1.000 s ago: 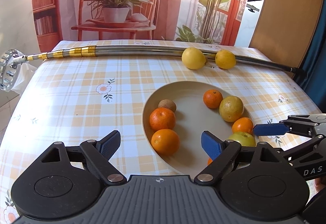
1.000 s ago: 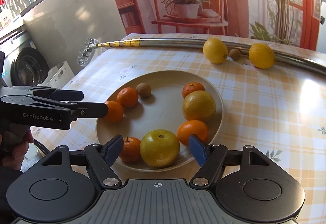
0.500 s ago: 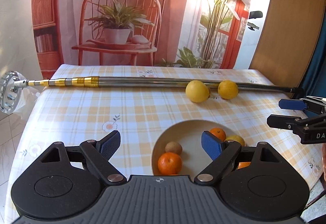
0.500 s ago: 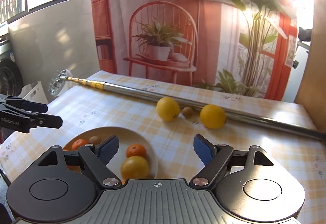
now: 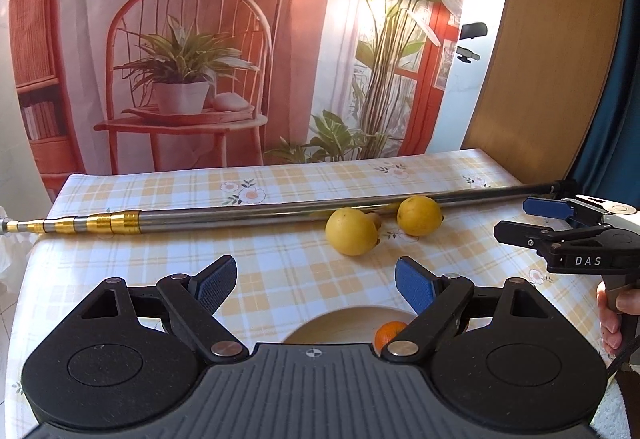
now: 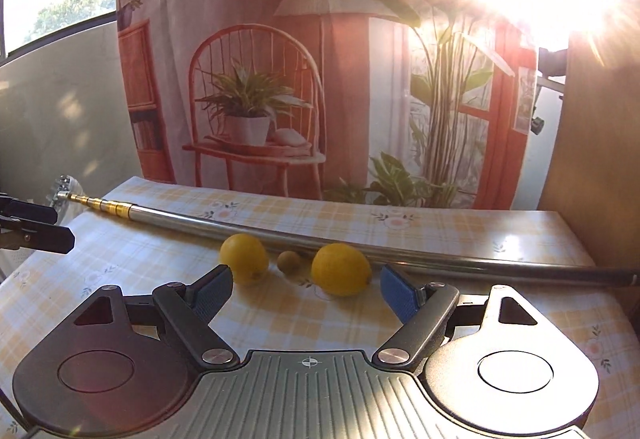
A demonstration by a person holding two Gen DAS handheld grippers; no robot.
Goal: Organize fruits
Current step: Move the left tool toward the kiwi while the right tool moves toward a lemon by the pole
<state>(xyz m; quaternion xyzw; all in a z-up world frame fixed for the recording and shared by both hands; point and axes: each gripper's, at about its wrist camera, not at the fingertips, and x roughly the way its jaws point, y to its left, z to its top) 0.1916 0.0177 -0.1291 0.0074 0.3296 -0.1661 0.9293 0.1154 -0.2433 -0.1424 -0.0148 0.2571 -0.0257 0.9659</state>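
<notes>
Both lemons rest on the counter [image 6: 460, 319] against the telescopic pole [image 6: 360, 245]: left lemon [image 6: 244, 257], right lemon [image 6: 341, 274], a small brown kiwi-like fruit [image 6: 289, 261] between them. Right gripper [image 6: 306, 289] and left gripper [image 5: 315, 285]: fingers spread wide, holding nothing. The plate [image 5: 340, 327] lies near, with one orange [image 5: 389, 333] visible. Expected handling: firm, round, waxy rind, moderately heavy, prone to rolling; grip across the widest middle. Legible marking on the right gripper: "DAS"
</notes>
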